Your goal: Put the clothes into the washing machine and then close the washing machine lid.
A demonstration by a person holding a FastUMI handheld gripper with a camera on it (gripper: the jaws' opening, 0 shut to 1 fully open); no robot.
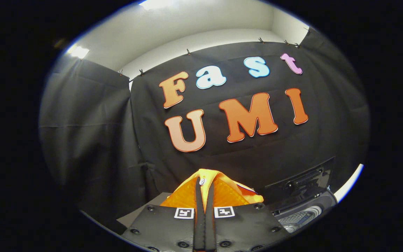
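Gripper view: the gripper [204, 196] is clenched on an orange garment [222, 192], both fingers [198, 210] pressed together with a fold of the fabric pinched between them. The garment bunches up around and just ahead of the fingertips, lifted clear of any surface. Beyond and to the right of the fingers sits the washing machine [301, 210], its dark lid [299, 182] raised upright at the rear edge and the drum opening exposed below it.
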